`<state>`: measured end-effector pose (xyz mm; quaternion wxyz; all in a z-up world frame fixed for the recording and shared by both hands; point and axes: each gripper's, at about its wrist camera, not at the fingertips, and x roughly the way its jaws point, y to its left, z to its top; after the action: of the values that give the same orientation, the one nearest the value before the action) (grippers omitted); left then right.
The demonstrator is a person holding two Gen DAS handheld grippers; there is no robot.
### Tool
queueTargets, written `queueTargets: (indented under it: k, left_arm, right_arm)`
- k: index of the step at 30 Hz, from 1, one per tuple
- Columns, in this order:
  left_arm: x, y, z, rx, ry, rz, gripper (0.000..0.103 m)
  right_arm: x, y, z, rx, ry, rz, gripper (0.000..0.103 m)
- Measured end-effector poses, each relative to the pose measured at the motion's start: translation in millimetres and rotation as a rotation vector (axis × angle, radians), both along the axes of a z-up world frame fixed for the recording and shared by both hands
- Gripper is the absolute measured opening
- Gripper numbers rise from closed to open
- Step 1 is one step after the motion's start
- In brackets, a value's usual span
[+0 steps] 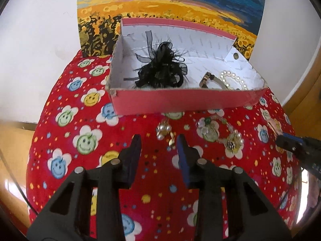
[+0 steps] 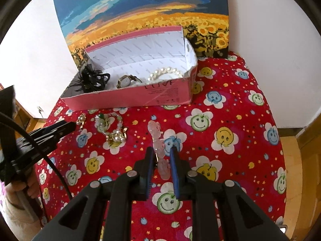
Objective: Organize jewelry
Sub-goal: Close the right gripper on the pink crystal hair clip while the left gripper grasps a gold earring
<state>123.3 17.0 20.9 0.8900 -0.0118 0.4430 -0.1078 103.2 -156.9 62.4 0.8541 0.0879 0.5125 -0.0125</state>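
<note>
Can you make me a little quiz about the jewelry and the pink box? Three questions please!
1. True or false: the black feathery hair bow lies on the red cloth, outside the pink box.
2. What do the right tongs have between their tips? A) the pearl bracelet B) the pale pink bead bracelet C) the watch
3. Fill in: just ahead of the left tongs lies a small pearl and gold ____.

Key: 1 false, it is in the box. 2 B. 3 earring.
</note>
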Motion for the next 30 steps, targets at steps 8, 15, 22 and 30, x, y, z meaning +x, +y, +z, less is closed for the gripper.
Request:
queueTargets:
  k: [8,15,22,30]
  left_arm:
    - [16.0,-9.5,-9.7,0.031,0.006,-0.012,0.016]
    - [1.7,-7.4,1.1,-0.013,-0.026,-0.052,0.0]
    - [-15.7,5.1,24.8,-0.082,-0.06,-0.057,0.0]
    - [-28.6,18.7,45.2,-0.155,-0.075,-0.074,0.0]
  right_arm:
    - [-1.8,-0.9,4.2,0.016,-0.021,0.023,0.018]
    - [-3.4,-2.9,4.9,0.026,-0.032,0.028,0.018]
    - [-7.5,-0.8,10.6,0.026,-0.048,0.031,0.018]
    - [-12.6,5.6,18.9,0.031,-0.065,0.045,0.018]
